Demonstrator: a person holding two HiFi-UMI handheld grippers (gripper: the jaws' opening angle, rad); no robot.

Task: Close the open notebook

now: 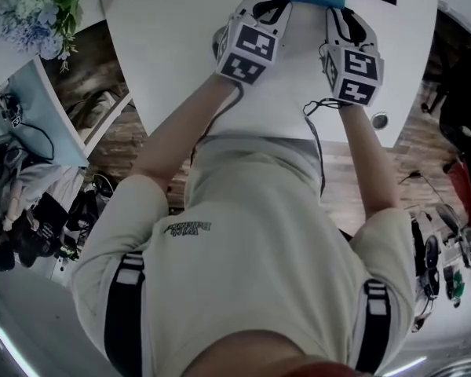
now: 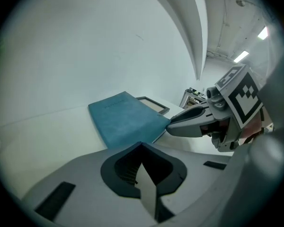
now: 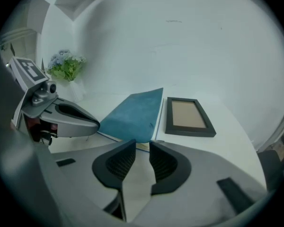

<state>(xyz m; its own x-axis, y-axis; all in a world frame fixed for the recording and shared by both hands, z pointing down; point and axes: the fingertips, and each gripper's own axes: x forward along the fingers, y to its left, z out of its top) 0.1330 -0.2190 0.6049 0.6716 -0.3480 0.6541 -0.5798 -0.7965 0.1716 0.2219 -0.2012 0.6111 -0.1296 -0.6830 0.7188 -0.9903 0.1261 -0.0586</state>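
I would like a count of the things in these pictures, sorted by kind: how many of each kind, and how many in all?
Notebook, teal, lying closed: 1
Picture frame: 1
Bunch of flowers: 1
Hand-held tools, the left tool and the right tool: 2
Total: 5

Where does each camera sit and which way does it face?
Head view: on the person's head, facing steeply down at the table; torso, arms, left tool, right tool show.
Left gripper view: on the left tool, along its closed jaws toward notebook and picture frame; right tool at right.
Right gripper view: on the right tool, along its parted, empty jaws; left tool, flowers at left.
Shared: both gripper views show notebook, frame.
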